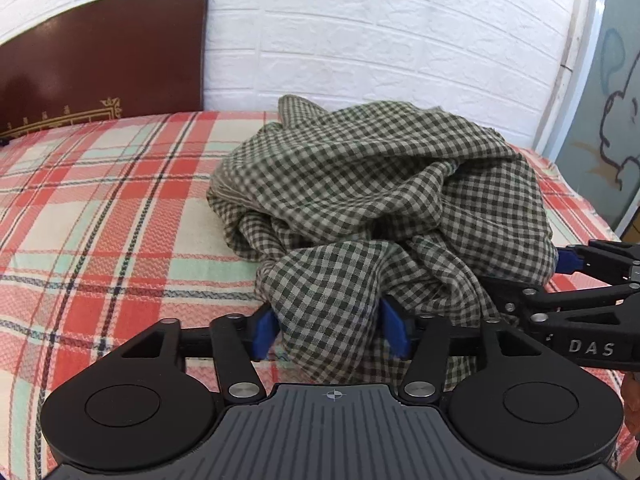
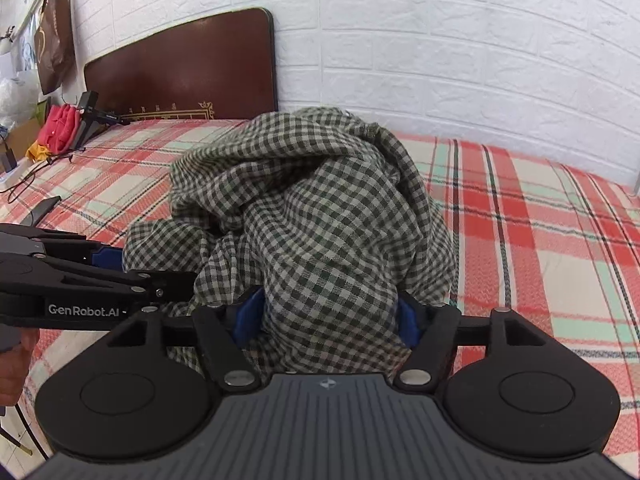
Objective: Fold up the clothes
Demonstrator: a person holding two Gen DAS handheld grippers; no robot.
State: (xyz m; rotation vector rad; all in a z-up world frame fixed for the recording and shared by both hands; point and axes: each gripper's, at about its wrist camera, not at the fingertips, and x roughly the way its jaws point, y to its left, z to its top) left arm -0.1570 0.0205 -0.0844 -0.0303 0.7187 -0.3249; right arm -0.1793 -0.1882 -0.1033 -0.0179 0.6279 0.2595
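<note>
Cloth runs between the blue pads of both grippers, yet neither seems to pinch it. On the left gripper (image 1: 330,326) the jaws stand wide: a hanging fold of the green checked garment (image 1: 380,200) lies in the gap, brushing the pads at most, with slack showing on either side. The right gripper (image 2: 330,314) is likewise spread, its pads (image 2: 250,316) flanking a broad drape of the same garment that spills down over its front; I read this as a loosened hold, not a clamp.

Both tools sit side by side at the near edge of the garment. The right one shows at the right border of the left camera's view, the left one at the left border of the right camera's view. A bit of a hand (image 2: 12,364) shows beneath that tool.

Beyond the grippers, the garment rises as one crumpled mound in the middle of the bed (image 1: 100,220), which wears a red, cream and mint plaid cover. No flat panel, straight crease or tidy edge shows anywhere on it.

Farther back stand a dark brown headboard (image 2: 184,64) and a white brick-pattern wall (image 1: 380,40).

Judging by this, folding has barely begun: the piece lies heaped on the bed, and spreading, smoothing and every fold remain to be done.
</note>
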